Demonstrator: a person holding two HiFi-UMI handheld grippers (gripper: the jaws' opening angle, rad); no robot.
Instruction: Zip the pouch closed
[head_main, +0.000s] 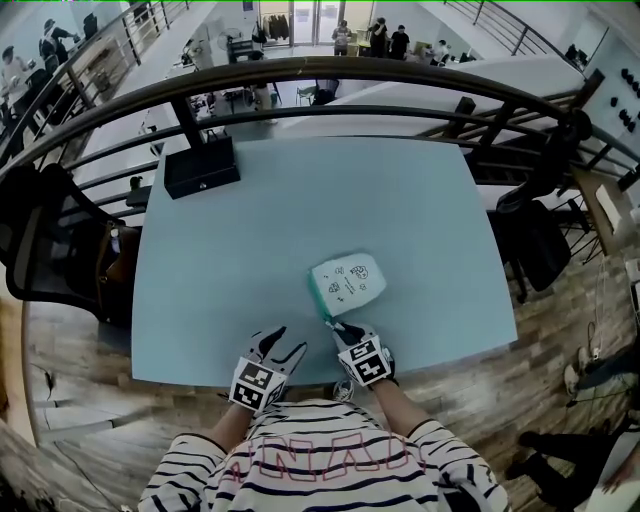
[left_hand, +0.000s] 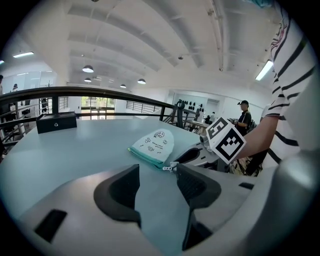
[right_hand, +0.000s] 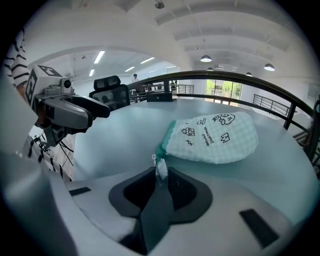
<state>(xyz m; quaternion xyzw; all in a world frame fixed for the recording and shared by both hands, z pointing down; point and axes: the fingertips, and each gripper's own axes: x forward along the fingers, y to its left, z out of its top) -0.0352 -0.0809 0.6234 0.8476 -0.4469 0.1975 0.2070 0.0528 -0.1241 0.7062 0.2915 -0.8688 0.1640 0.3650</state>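
A small mint-and-white checked pouch (head_main: 348, 280) with doodle prints lies flat on the pale blue table (head_main: 250, 260), a teal zipper along its near-left edge. My right gripper (head_main: 337, 327) sits at the pouch's near corner. In the right gripper view its jaws (right_hand: 161, 175) are shut on the white zipper pull (right_hand: 160, 169). The pouch (right_hand: 212, 137) lies just beyond. My left gripper (head_main: 285, 345) hovers to the left, open with nothing between its pads (left_hand: 157, 182). From there I see the pouch (left_hand: 154, 145), the pull (left_hand: 169, 167) and the right gripper (left_hand: 195, 155).
A black box (head_main: 201, 166) stands at the table's far left corner. A dark curved railing (head_main: 330, 75) runs behind the table. A black chair (head_main: 50, 240) is at the left. The table's near edge (head_main: 200, 378) lies just under both grippers.
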